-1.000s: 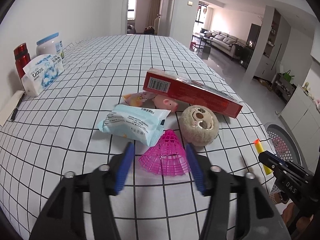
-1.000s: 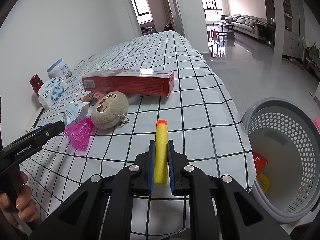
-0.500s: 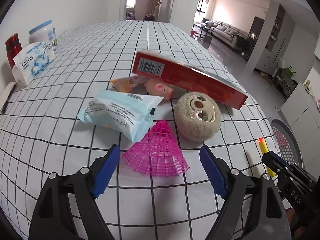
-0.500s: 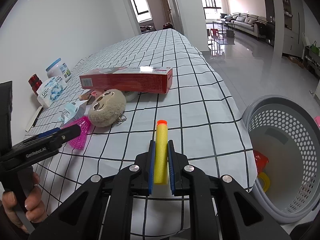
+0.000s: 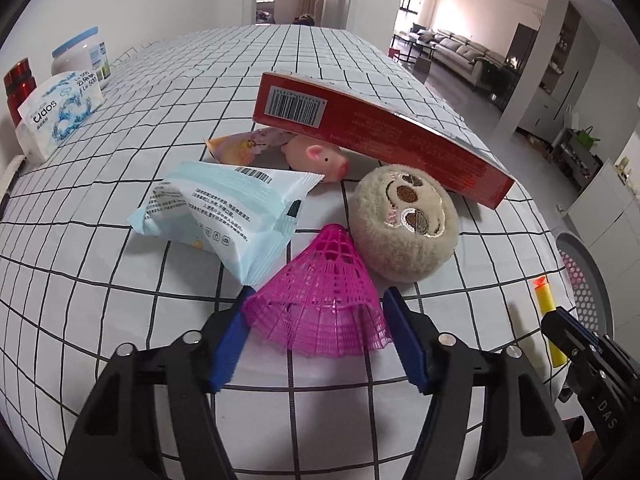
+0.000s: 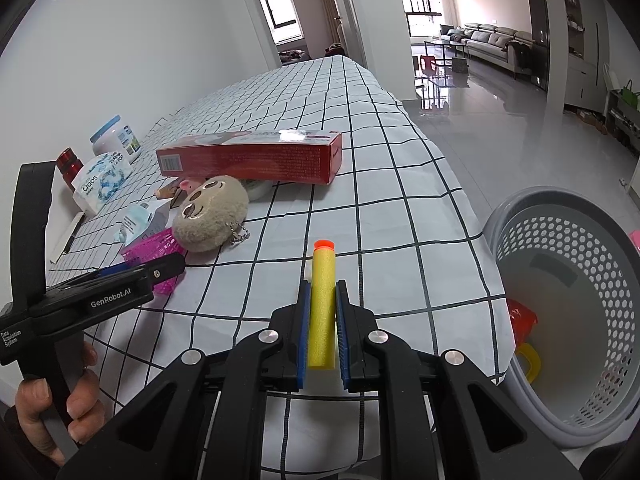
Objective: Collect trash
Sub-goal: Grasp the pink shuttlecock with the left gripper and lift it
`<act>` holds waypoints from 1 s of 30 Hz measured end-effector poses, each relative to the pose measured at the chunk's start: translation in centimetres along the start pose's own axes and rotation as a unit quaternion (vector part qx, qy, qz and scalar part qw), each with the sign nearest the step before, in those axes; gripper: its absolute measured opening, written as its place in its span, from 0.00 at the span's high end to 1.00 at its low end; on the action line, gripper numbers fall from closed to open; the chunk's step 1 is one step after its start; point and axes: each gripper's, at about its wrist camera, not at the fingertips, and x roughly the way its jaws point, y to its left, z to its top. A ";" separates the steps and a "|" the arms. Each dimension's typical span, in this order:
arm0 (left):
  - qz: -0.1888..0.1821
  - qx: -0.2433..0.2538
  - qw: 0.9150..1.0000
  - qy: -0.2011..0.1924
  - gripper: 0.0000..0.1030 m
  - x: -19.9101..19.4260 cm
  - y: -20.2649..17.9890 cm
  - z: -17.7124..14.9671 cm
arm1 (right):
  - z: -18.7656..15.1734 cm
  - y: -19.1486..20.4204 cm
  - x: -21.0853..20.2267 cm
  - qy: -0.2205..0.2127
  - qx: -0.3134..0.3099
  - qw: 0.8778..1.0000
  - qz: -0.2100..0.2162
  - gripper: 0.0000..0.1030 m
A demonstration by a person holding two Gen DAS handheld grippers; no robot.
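Two in hand or nearly: the dart (image 6: 323, 304) is pinched between the right gripper's (image 6: 322, 322) closed fingers, above the bench (image 6: 400, 216) edge; the pink shuttlecock (image 5: 320, 300) lies on the cloth between the left gripper's (image 5: 316, 332) spread fingers, not yet squeezed.
In the basket: the grey basket (image 6: 568, 320) stands on the floor to the right, with a red scrap (image 6: 520, 318) and something yellow (image 6: 528, 360) at its bottom.
Left on the bench: wrapper (image 5: 224, 212), a second small wrapper (image 5: 240, 148), red box (image 5: 380, 132), all near the shuttlecock.
Doubtful: the plush (image 5: 404, 224) and pig (image 5: 316, 156) look like toys, likely not rubbish.
Far side: tissues (image 5: 56, 112), jar (image 5: 80, 60), red bottle (image 5: 18, 88) by the wall, probably to stay.
Progress: early to middling, I'd judge; the dart wants dropping and the shuttlecock gripping.
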 end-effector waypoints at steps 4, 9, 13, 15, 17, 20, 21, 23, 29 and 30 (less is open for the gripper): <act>-0.006 0.000 1.000 -0.005 0.49 -0.5 -0.1 -0.2 | 0.0 0.0 0.0 0.000 0.001 1.000 0.000 0.88; -0.010 0.007 1.000 -0.009 0.55 -1.4 -0.3 -0.9 | 0.0 -0.2 -0.1 -0.003 0.002 1.000 0.002 0.88; -0.007 0.010 1.000 -0.017 0.55 -2.3 -0.3 -1.4 | 0.0 -0.2 -0.5 -0.006 0.003 1.000 0.003 0.88; -0.003 0.012 1.000 -0.021 0.55 -2.8 -0.4 -1.5 | 0.0 -0.3 -0.7 -0.008 0.004 1.000 0.003 0.88; -0.001 0.014 1.000 -0.027 0.55 -3.4 -0.3 -1.6 | 0.0 -0.3 -0.9 -0.010 0.005 1.000 0.004 0.88; -0.002 0.016 0.999 -0.037 0.55 -4.4 -0.6 -1.6 | 0.1 -0.4 -1.3 -0.013 0.006 1.000 0.004 0.88; -0.003 0.018 0.999 -0.041 0.55 -4.7 -0.7 -1.6 | 0.0 -0.5 -1.4 -0.015 0.007 1.000 0.004 0.88; -0.006 0.022 0.999 -0.049 0.55 -5.3 -1.3 -1.6 | -0.1 -0.8 -1.8 -0.018 0.009 1.000 0.002 0.88; -0.031 0.048 0.996 -0.068 0.55 -6.5 -4.5 -1.4 | -0.7 -3.3 -3.3 -0.028 0.032 0.999 -0.012 0.88; -0.040 0.055 0.995 -0.069 0.55 -6.6 -5.1 -1.3 | -0.9 -4.0 -3.7 -0.030 0.038 0.999 -0.016 0.88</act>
